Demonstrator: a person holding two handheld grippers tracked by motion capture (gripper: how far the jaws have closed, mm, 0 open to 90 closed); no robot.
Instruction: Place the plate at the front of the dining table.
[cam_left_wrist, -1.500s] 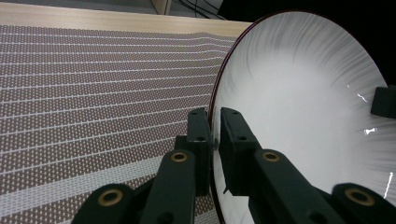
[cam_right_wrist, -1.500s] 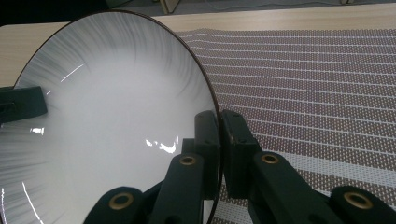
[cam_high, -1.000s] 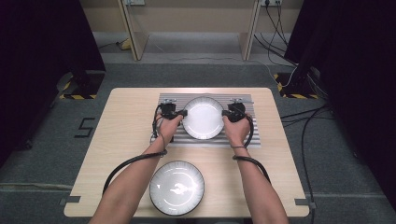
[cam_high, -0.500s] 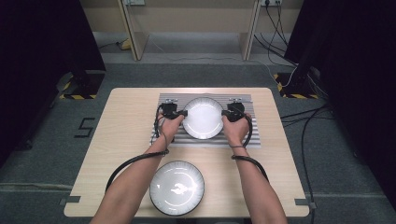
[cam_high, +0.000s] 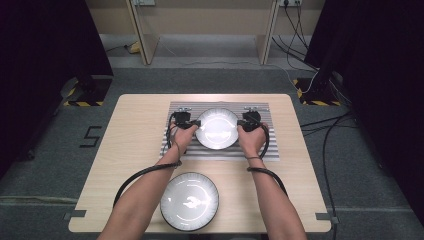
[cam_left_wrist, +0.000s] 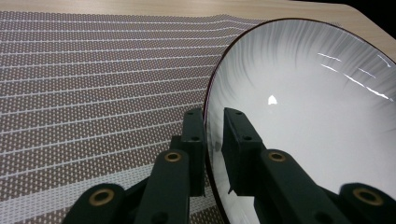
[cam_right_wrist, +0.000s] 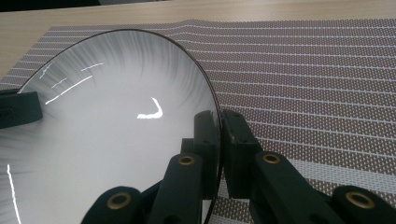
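Plate (cam_high: 217, 129) set on mat (cam_high: 176, 151), release starting.
Left gripper (cam_left_wrist: 214, 135) jaws have just been opening, gap around rim; right gripper (cam_right_wrist: 219, 140) clamps opposite rim. Next: open both, back off.

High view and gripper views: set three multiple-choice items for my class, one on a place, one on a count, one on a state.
1. The far plate is:
A. over the striped mat
B. over bare wood
C. on the floor

2. Plates on the table:
A. one
B. two
C. three

3. The right gripper jaws are:
A. wide apart, nothing between them
B. closed on a cup
C. closed on the far plate's rim

Answers:
1. A, stripes surround it.
2. B, a near plate lies by the front edge.
3. C, the rim sits pinched between the jaws.
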